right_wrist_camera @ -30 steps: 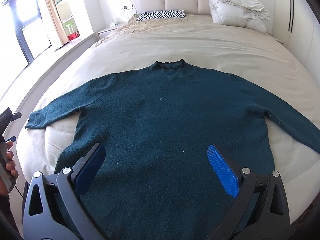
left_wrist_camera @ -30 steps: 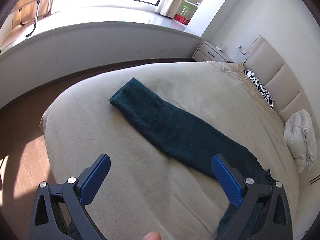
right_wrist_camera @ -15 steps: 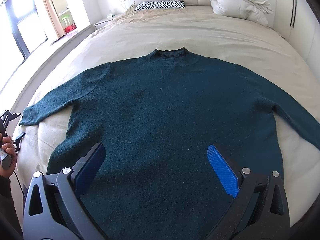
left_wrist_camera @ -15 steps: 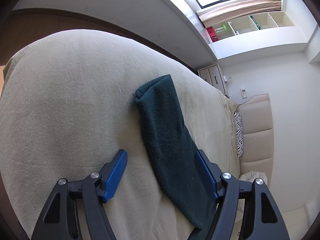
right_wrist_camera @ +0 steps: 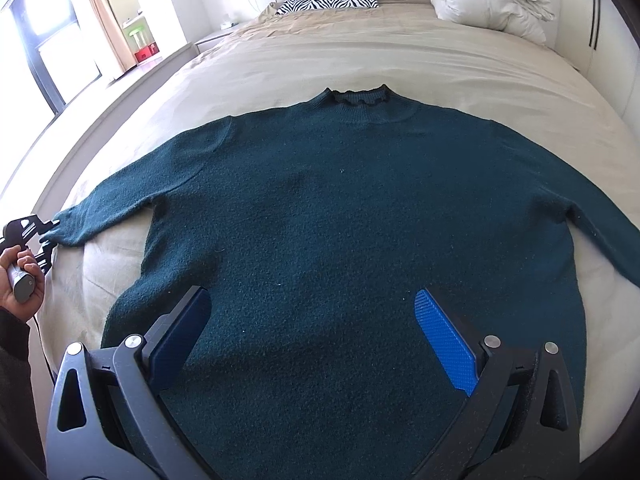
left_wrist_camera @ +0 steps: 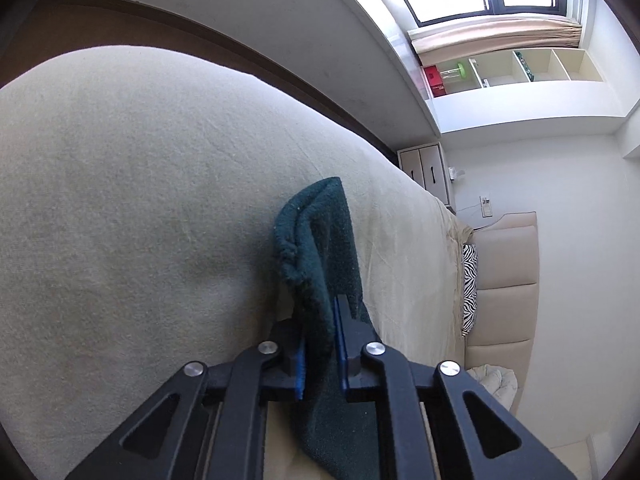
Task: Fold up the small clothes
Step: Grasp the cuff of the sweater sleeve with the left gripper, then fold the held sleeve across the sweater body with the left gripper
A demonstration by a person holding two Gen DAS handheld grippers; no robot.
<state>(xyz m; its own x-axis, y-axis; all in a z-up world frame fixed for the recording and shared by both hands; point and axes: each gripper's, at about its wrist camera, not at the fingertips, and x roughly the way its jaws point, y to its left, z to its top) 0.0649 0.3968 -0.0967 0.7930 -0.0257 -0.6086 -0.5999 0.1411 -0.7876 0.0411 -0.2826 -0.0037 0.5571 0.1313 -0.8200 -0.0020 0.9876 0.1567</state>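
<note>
A dark teal sweater point(right_wrist_camera: 340, 220) lies flat, front up, on the beige bed point(right_wrist_camera: 360, 52), with both sleeves spread out. My left gripper point(left_wrist_camera: 320, 320) is closing on the left sleeve point(left_wrist_camera: 316, 232) near its cuff. Its blue pads press the fabric, and the cuff end stands up past the fingertips. In the right wrist view the left gripper point(right_wrist_camera: 44, 228) shows at that cuff, held by a hand point(right_wrist_camera: 20, 276). My right gripper point(right_wrist_camera: 312, 300) hovers open over the sweater's lower body, with nothing between its fingers.
A zebra pillow point(right_wrist_camera: 328, 2) and a folded white duvet point(right_wrist_camera: 488, 0) lie by the padded headboard point(left_wrist_camera: 504, 276). A nightstand point(left_wrist_camera: 424, 168) and a window ledge point(left_wrist_camera: 280, 40) run along the bed's left side. Bare bedsheet point(left_wrist_camera: 120, 200) stretches beyond the sleeve.
My left gripper rolled, dropped to the sleeve and went from wide open to shut on its cuff end, lifting the cuff. The right gripper sank slightly over the sweater and stays open.
</note>
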